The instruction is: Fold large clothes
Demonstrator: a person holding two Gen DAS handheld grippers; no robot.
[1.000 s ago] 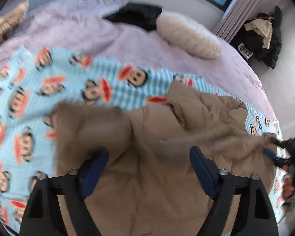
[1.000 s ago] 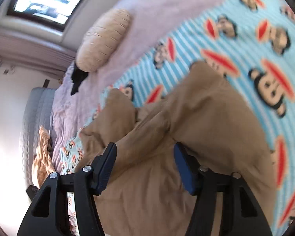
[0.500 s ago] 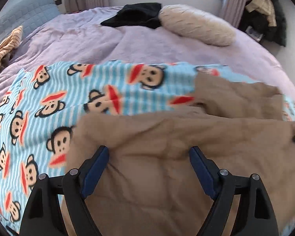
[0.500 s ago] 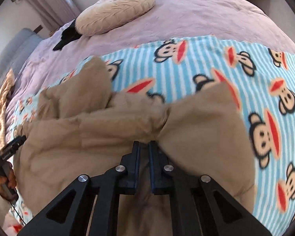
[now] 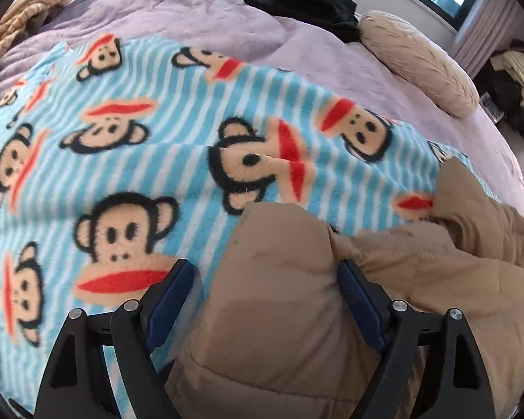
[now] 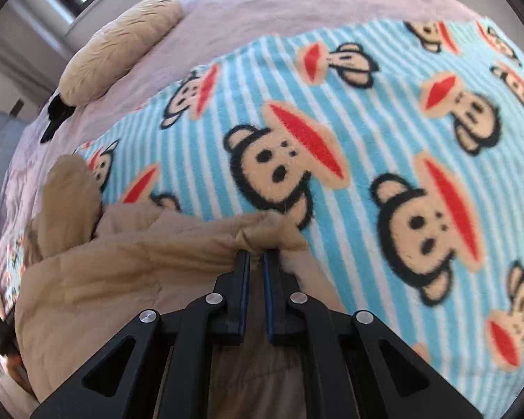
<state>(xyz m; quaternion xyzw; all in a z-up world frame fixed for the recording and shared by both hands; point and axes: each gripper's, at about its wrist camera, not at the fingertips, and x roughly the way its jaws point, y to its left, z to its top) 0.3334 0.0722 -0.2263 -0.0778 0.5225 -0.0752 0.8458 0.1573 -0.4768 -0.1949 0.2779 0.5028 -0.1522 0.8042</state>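
Note:
A tan padded jacket (image 5: 297, 296) lies bunched on a blue striped monkey-print blanket (image 5: 122, 139) on the bed. My left gripper (image 5: 265, 286) is open, its jaws wide apart over the jacket's left end, with the fabric lying between them. In the right wrist view the jacket (image 6: 122, 262) spreads to the left, and my right gripper (image 6: 256, 262) is shut on a pinched fold of its edge, low over the blanket (image 6: 401, 139).
A lilac bedspread (image 5: 192, 10) covers the bed. A beige pillow (image 5: 419, 59) and a black garment (image 5: 307, 3) lie at the far side. A striped tan cloth (image 5: 21, 17) is at far left. Dark clothes (image 5: 513, 87) are piled beside the bed.
My right gripper closed on the jacket's edge and now sits lower and closer to the blanket. My left gripper stayed open and shifted towards the jacket's left end.

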